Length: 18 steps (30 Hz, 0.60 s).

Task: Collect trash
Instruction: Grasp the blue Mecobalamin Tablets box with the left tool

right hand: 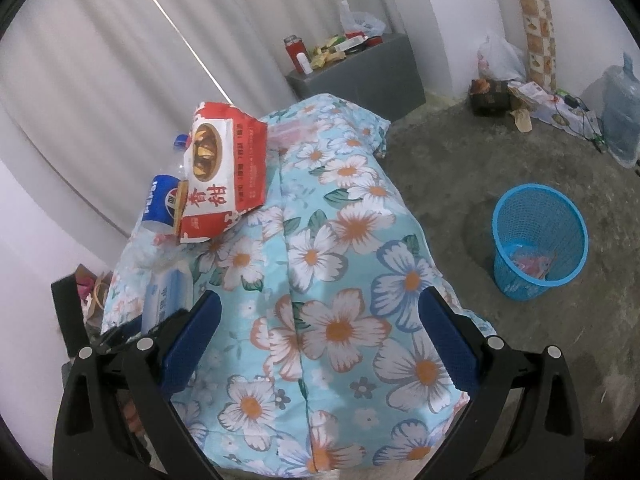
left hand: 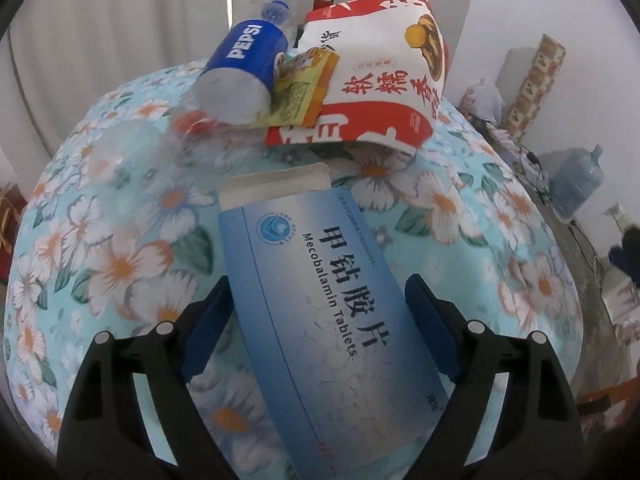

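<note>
Left gripper: two black plastic arms with long cut-out slots, each tipped by a flat blue pad; silver round screw heads sit at 10 and 2 o'clock of the frame's lower half. Right gripper looks identical: black slotted arms, textured blue pads, paired silver screws.

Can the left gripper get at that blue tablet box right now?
Probably yes: the blue tablet box already lies between the open fingers of the left gripper, on the flowered cover, with nothing on top of it.
</note>
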Tool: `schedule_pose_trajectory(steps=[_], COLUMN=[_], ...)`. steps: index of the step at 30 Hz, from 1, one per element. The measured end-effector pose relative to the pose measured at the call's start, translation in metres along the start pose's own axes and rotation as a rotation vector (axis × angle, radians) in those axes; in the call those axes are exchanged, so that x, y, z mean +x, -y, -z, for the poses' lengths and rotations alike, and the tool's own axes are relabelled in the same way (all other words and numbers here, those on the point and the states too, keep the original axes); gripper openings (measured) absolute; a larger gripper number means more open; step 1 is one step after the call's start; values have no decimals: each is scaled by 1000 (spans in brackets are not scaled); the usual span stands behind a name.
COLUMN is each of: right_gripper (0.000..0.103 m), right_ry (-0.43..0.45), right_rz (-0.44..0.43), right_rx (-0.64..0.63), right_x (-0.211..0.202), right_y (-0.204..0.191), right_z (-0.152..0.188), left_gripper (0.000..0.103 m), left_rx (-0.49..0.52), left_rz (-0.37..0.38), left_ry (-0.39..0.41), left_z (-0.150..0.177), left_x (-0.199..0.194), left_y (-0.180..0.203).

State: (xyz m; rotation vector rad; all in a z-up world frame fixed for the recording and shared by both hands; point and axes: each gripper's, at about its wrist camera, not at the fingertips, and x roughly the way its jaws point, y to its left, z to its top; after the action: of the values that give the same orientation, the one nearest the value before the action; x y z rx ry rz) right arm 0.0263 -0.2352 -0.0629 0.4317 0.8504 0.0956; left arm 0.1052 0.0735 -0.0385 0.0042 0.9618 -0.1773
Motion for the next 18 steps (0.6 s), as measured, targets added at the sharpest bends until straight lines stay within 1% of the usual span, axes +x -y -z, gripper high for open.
schedule_pose_trajectory(steps=[3, 7, 9, 12, 14, 18], right_gripper=[96, 96, 96, 96, 96, 93], right_ry=[4, 13, 14, 15, 12, -30], right_rz=[-17, -69, -119, -194, -243, -331], right_rx=[-28, -106, -158, -253, -313, -451], right_x=[0, 1, 3, 9, 16, 45], right_y=[-10, -41, -65, -109, -138, -209], right_z=[-4, -13, -19, -24, -25, -21], left_gripper=[81, 81, 81, 81, 81, 81], left_rx=[-4, -10, -28, -68, -97, -157], left_rz=[20, 12, 11, -14, -49, -102], left_ry=[3, 24, 25, 31, 44, 64], left_z=[12, 30, 37, 48, 54, 61], left_x=[-13, -31, -38, -47, -54, -63], left_y=[-14, -33, -45, -69, -85, -119])
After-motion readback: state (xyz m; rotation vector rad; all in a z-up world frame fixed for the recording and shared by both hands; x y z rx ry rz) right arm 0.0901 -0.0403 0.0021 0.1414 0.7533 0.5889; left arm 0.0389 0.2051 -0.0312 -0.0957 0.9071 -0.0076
